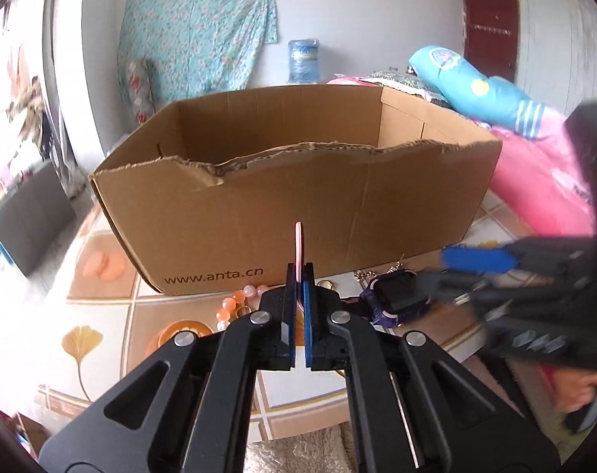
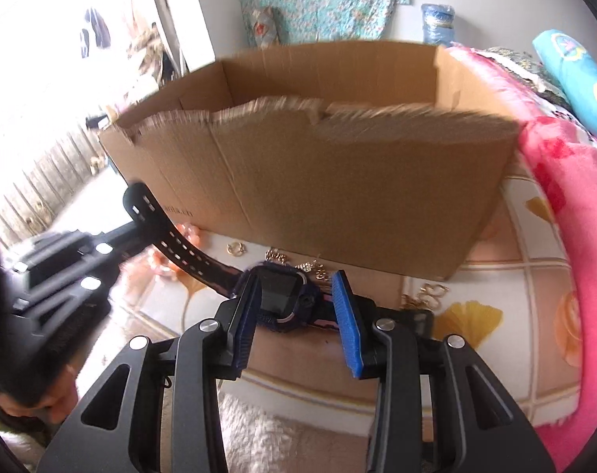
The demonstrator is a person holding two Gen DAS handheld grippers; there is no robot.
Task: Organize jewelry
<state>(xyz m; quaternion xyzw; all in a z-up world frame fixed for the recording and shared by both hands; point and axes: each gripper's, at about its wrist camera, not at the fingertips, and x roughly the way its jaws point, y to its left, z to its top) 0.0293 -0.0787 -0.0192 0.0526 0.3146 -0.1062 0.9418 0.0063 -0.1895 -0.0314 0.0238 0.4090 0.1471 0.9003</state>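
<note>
My left gripper is shut on a thin pink ring, which stands edge-on above the pads in front of the cardboard box. My right gripper is shut on a dark purple smartwatch, held by its case. The watch's black strap trails up to the left, clear of the table. In the left wrist view the watch and the right gripper come in from the right. The box is open-topped with a torn near rim.
Loose jewelry lies along the box's foot: peach beads, an orange bangle, a gold ring and gold chains. A pink quilt bounds the right side. The tablecloth has a leaf print.
</note>
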